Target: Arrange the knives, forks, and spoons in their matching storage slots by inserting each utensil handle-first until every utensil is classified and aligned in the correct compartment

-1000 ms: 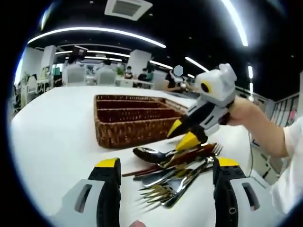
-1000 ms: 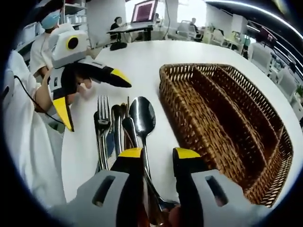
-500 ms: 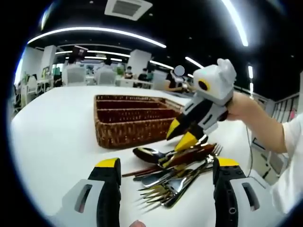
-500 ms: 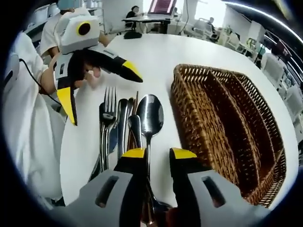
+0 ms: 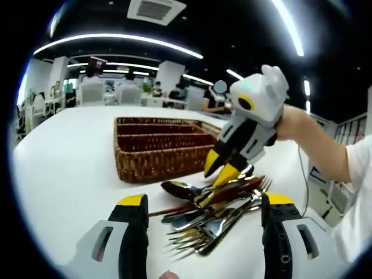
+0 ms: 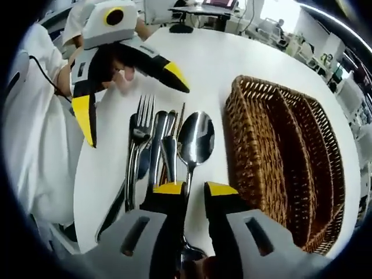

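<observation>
Lifting slightly since before, the right gripper [image 6: 190,190] pinches the spoon [image 6: 195,139] handle, jaws nearly closed. Left gripper [image 5: 200,203] waits wide open, holding nothing. Wicker tray [image 6: 279,163] lies beside the cutlery pile [image 5: 215,215]; keep the spoon level, handle leading into 1 slot.

White table [image 5: 64,168], dark ceiling with light strips [image 5: 116,39], ceiling vent [image 5: 156,10], distant desks [image 5: 110,93]

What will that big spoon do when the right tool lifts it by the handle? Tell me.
The spoon looks like polished metal, so it will likely stay stiff but may slip between the pads. Its broad bowl sits far from the right tool, so it could swing bowl-down. Its handle lies against other cutlery, which may shift.
</observation>
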The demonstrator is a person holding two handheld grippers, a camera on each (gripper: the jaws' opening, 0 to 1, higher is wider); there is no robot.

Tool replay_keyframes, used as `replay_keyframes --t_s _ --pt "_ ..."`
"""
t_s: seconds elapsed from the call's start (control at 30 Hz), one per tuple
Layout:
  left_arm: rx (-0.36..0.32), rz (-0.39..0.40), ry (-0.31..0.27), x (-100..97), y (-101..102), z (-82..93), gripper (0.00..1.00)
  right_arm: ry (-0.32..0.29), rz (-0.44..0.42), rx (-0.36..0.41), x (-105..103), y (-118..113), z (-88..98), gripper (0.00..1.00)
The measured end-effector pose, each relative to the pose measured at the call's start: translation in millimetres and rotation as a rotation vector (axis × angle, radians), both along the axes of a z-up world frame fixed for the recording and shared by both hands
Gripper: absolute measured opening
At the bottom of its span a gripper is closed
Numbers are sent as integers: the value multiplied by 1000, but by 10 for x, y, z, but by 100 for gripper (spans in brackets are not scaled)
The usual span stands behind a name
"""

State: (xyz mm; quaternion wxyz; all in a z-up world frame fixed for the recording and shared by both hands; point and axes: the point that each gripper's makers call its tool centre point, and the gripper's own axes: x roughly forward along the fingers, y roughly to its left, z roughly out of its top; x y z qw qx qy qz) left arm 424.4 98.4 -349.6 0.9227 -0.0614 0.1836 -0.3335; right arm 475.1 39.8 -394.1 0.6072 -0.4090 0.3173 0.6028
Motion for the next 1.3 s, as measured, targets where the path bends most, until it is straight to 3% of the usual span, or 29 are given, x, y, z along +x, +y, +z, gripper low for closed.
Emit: replay_keyframes --t_s 0.23,0.37,1.3 --pt "2 0 6 -12 6 -34 80 3 12 20 14 58 -20 12" --pt "1 -2 4 -7 0 -28 80 6 22 19 4 65 -34 6" --pt "3 4 3 19 20 -18 80 -8 7 75 -72 144 14 3"
